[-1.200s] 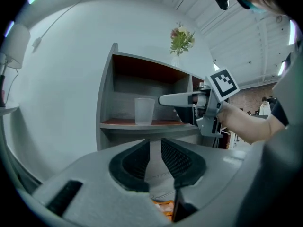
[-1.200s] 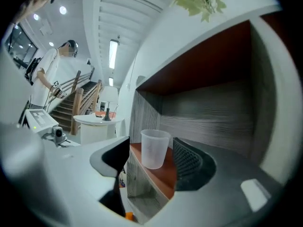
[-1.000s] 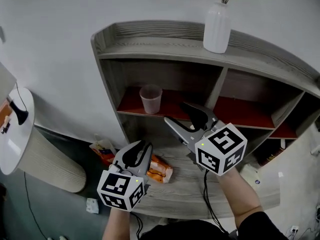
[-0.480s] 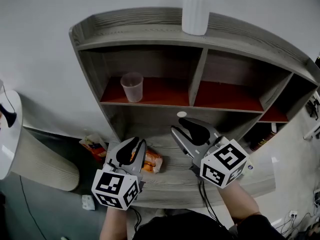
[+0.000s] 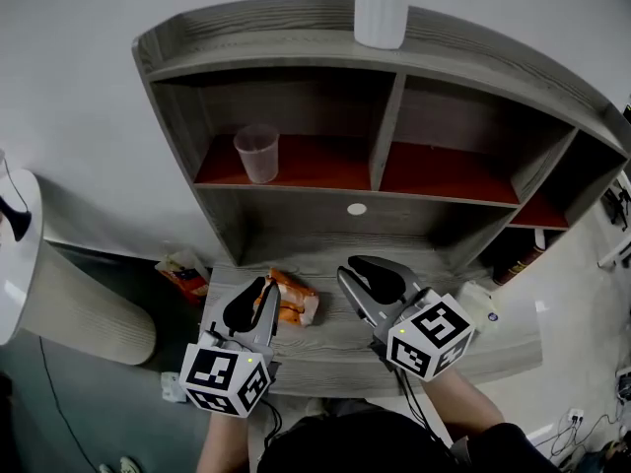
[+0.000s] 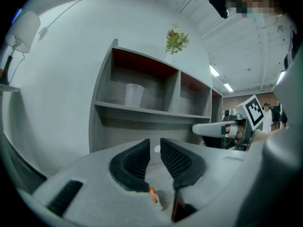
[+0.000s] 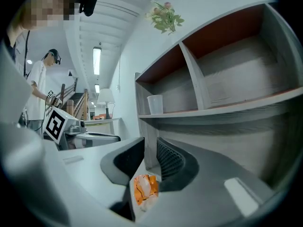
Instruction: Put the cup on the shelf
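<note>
A clear plastic cup (image 5: 256, 153) stands upright in the left compartment of the grey shelf unit (image 5: 386, 131), on its red board. It also shows in the left gripper view as the cup (image 6: 134, 95) and in the right gripper view as the cup (image 7: 154, 104). Both grippers hover over the lower board, well below the cup. My left gripper (image 5: 264, 286) shows a narrow gap with nothing in it. My right gripper (image 5: 353, 267) is closing, its jaws narrow and empty. Each appears in the other's view: right gripper (image 6: 222, 128), left gripper (image 7: 94, 137).
An orange snack packet (image 5: 292, 303) lies on the lower board (image 5: 325, 348) between the two grippers. A white vase (image 5: 381, 8) stands on the top board. A white round lamp table (image 5: 12, 254) is at the left. Another packet (image 5: 180, 272) lies on the floor.
Both grippers have drawn back from the shelf toward the front of the lower board. The right jaws have narrowed. The cup has stayed in its compartment.
</note>
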The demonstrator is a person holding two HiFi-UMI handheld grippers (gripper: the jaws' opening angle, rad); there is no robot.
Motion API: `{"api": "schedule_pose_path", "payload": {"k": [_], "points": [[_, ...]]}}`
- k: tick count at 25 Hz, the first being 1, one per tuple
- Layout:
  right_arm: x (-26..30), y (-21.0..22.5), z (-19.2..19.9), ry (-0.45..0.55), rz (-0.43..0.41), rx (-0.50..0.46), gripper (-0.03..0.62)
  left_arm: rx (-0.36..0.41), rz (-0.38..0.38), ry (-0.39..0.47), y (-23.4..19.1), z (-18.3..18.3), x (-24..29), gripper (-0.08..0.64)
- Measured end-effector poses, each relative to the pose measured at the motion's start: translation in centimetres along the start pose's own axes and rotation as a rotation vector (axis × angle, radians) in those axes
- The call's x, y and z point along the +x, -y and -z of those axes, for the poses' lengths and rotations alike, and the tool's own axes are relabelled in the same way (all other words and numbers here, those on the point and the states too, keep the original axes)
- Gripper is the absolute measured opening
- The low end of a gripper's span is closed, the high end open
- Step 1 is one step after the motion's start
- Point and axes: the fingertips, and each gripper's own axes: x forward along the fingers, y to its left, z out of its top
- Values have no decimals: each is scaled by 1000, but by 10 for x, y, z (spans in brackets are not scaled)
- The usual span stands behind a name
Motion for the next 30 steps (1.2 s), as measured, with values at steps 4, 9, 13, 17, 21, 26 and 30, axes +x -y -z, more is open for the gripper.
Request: {"api": "schedule_pose_path", "payload": {"k": [4, 9, 13, 17, 21, 26, 30], "points": [[0, -7, 21, -29, -7, 34, 67, -14, -11, -16, 1, 15, -7, 54], [0, -15, 41, -61, 2, 41, 40, -38, -2, -47, 6, 38, -15, 22], [-1, -20, 57, -92, 14, 48, 0, -57, -2, -71, 7, 52, -20, -5], [-2, -26, 72, -120, 8, 66, 0, -61, -18, -82, 6, 60, -24, -5], [-3, -31, 83, -145, 5, 68, 0, -72, -40, -96, 3, 68, -28, -5], [-3, -33, 85, -151, 6, 66, 0, -84, -45, -111, 3, 74, -29, -5], [-1, -32, 80, -144, 7, 66, 0, -85, -50, -106, 1, 72, -28, -5]]}}
